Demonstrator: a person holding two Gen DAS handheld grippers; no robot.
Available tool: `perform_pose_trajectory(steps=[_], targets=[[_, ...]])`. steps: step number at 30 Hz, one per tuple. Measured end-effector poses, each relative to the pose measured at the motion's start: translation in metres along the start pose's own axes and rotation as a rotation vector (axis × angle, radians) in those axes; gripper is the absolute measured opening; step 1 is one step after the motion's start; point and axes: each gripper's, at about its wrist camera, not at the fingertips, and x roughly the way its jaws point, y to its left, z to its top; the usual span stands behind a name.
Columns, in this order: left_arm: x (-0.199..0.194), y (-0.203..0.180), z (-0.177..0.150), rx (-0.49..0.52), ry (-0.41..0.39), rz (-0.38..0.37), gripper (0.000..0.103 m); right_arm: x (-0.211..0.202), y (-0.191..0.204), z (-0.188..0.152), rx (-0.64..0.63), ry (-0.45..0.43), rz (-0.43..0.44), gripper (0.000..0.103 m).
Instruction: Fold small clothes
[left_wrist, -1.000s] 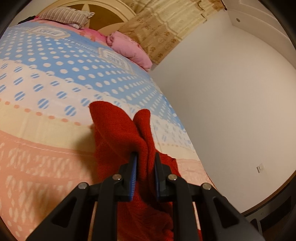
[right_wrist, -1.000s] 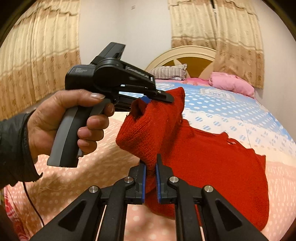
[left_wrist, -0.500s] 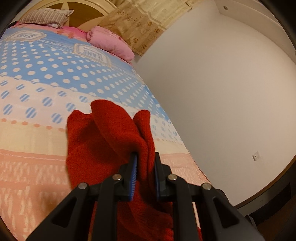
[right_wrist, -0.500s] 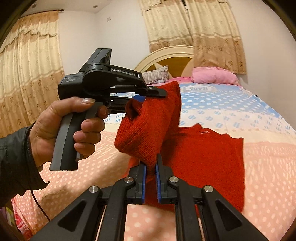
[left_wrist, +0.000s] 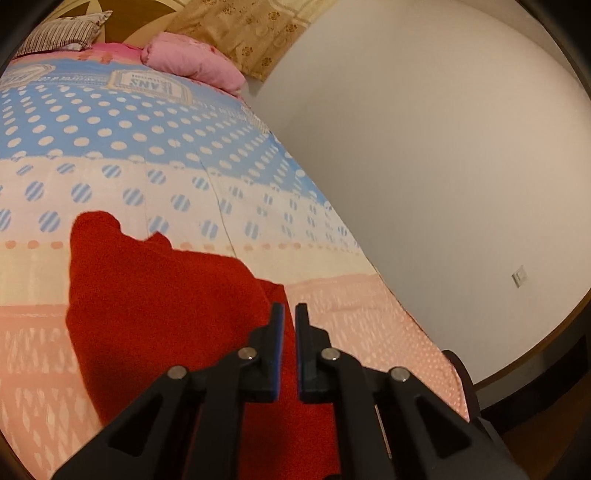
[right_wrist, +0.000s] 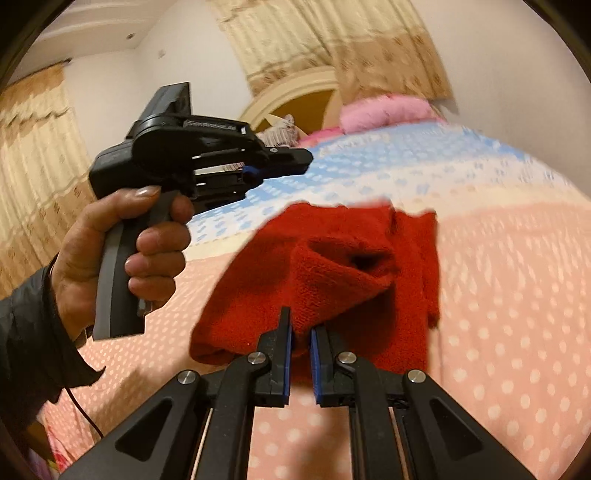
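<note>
A small red knitted garment (left_wrist: 155, 295) lies folded over on the bed; it also shows in the right wrist view (right_wrist: 317, 273). My left gripper (left_wrist: 290, 314) hangs above its right edge with a narrow gap between the jaws and nothing in it; the right wrist view shows it (right_wrist: 295, 162) held in a hand above the bed. My right gripper (right_wrist: 300, 328) is slightly parted at the garment's near edge, and the knit still lies between the fingertips; whether it is gripped is unclear.
The bed has a dotted cover in blue, cream and pink bands (left_wrist: 110, 140). A pink pillow (left_wrist: 192, 62) and a striped pillow (left_wrist: 62, 29) lie at the headboard. A white wall (left_wrist: 443, 166) runs along the bed's right side. Curtains (right_wrist: 37, 166) hang at the left.
Both grippers have let the lifted red fold go. It has dropped onto the rest of the garment on the bed. The left gripper has risen clear of it.
</note>
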Motion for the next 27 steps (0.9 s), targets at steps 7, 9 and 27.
perform_pose_trajectory(steps=[7, 9, 27], targets=[[-0.018, -0.004, -0.037, 0.204, 0.053, 0.200, 0.029, -0.003, -0.015, -0.011, 0.050, 0.040, 0.027, 0.008], [-0.030, -0.005, -0.055, 0.268, 0.037, 0.242, 0.042, -0.004, -0.019, -0.011, 0.070, 0.062, 0.066, 0.009], [-0.052, -0.038, -0.140, 0.529, -0.046, 0.337, 0.078, 0.037, -0.059, 0.091, 0.176, 0.161, 0.106, 0.058]])
